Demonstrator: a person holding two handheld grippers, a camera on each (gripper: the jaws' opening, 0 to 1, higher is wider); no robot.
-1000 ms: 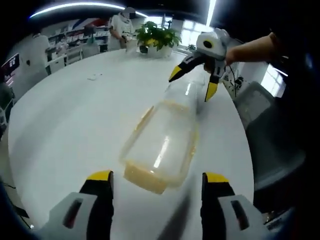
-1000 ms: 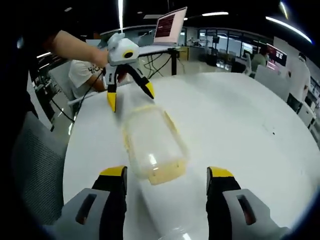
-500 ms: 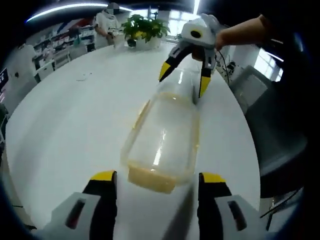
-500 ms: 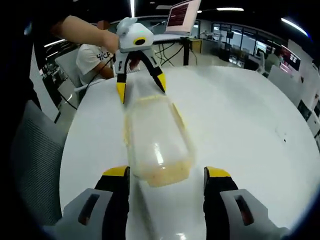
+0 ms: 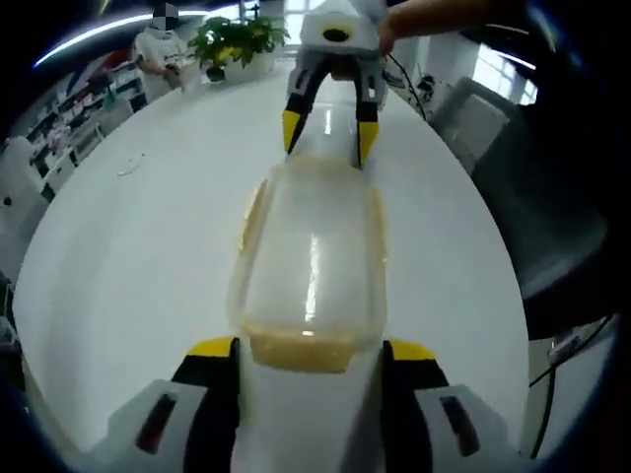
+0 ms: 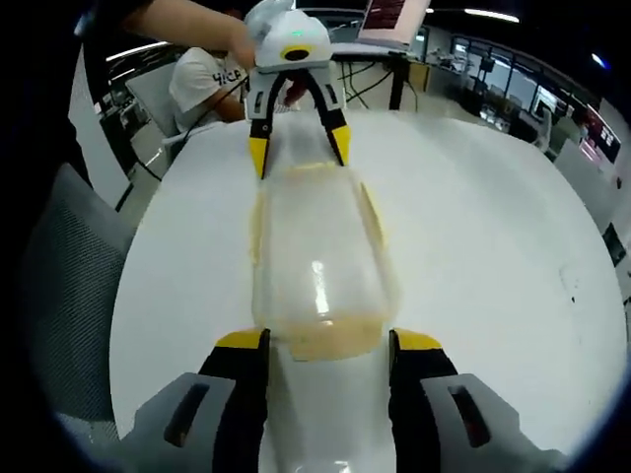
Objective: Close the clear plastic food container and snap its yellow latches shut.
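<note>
A clear plastic food container (image 5: 311, 258) with yellow latches lies lengthwise on the white round table (image 5: 128, 246), its lid on top. My left gripper (image 5: 311, 348) is open, and its yellow-tipped jaws straddle the end with the yellow end latch (image 5: 301, 350). At the opposite end my right gripper (image 5: 327, 138) is open too, one jaw on each side of the container. In the right gripper view the container (image 6: 320, 251) runs away from my right gripper (image 6: 330, 341) to the left gripper (image 6: 299, 150). Yellow side latches (image 6: 372, 212) stick out sideways.
A potted plant (image 5: 232, 37) and a standing person (image 5: 163, 44) are at the table's far edge. Grey chairs stand beside the table (image 5: 473, 118) (image 6: 69, 286). An open laptop (image 6: 389, 15) and a seated person (image 6: 207, 79) are behind the left gripper.
Both grippers have closed in on the container from opposite ends. A second ago each stood off from it; now each pair of jaws straddles one end. The container has stayed in place.
</note>
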